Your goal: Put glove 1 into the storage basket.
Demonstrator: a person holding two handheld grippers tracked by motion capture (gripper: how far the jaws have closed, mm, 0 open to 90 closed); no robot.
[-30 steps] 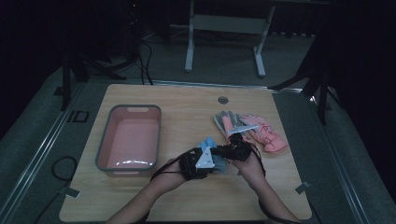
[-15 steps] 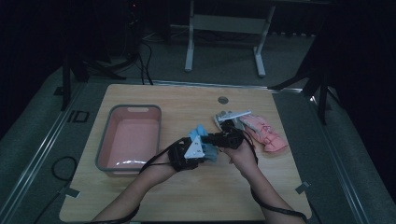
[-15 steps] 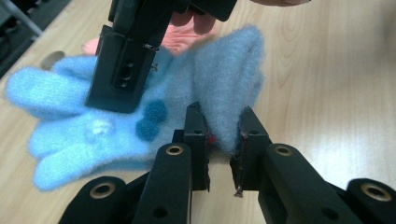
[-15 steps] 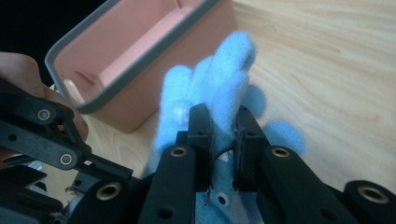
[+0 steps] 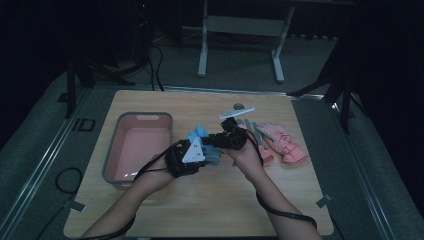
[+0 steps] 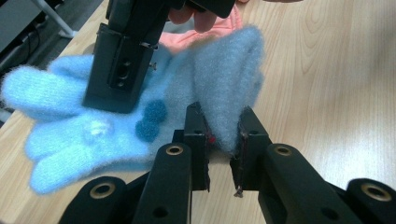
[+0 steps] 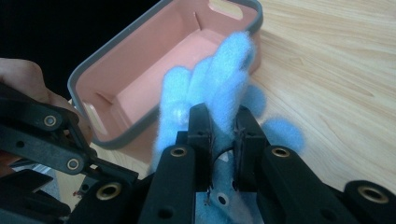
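Note:
A fuzzy light blue glove point(image 5: 199, 136) point(image 6: 112, 126) point(image 7: 219, 79) hangs between my two grippers above the middle of the table. My left gripper point(image 5: 186, 155) point(image 6: 223, 133) is shut on the glove's cuff edge. My right gripper point(image 5: 227, 137) point(image 7: 223, 123) is shut on the glove near its fingers, and its black body point(image 6: 126, 56) presses into the glove in the left gripper view. A pink tub point(image 5: 140, 147) point(image 7: 154, 70) with a grey rim sits at the left, just beyond the glove.
Pink gloves point(image 5: 282, 142) and a grey glove point(image 5: 250, 127) lie on the wooden table point(image 5: 210, 200) to the right. A small round grommet point(image 5: 239, 106) sits near the far edge. Dark floor and a metal stand surround the table.
Both grippers have carried the blue glove up and to the left, toward the pink tub. The glove now hangs lifted off the table.

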